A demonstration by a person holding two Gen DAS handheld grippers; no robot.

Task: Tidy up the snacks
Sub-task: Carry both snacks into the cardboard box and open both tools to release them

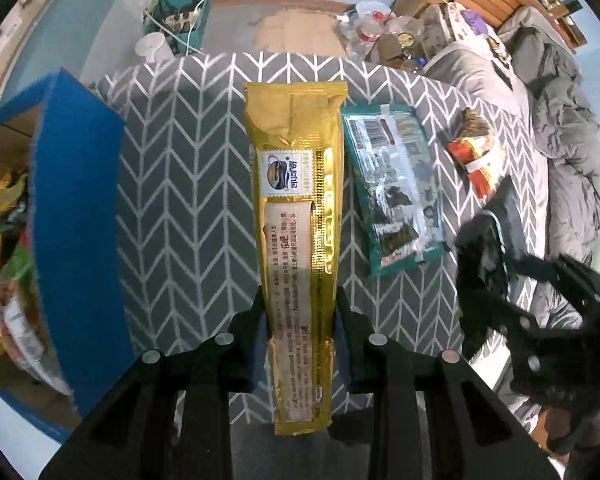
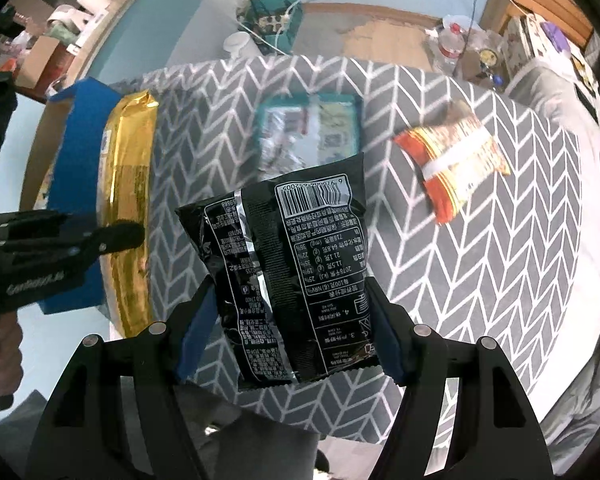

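Because the left gripper (image 1: pixel 300 312) clamps the long gold foil snack pack (image 1: pixel 296 208) only near its lower end, the free length could sag or swing and catch the rim of the blue cardboard box (image 1: pixel 80 208) at the left. The right gripper (image 2: pixel 290 320) pinches a glossy black crinkled snack bag (image 2: pixel 284 264) above the grey chevron tablecloth (image 2: pixel 480 280); slick film could slip. A teal packet (image 1: pixel 392 184) and an orange-red packet (image 2: pixel 452 160) lie farther off on the cloth.
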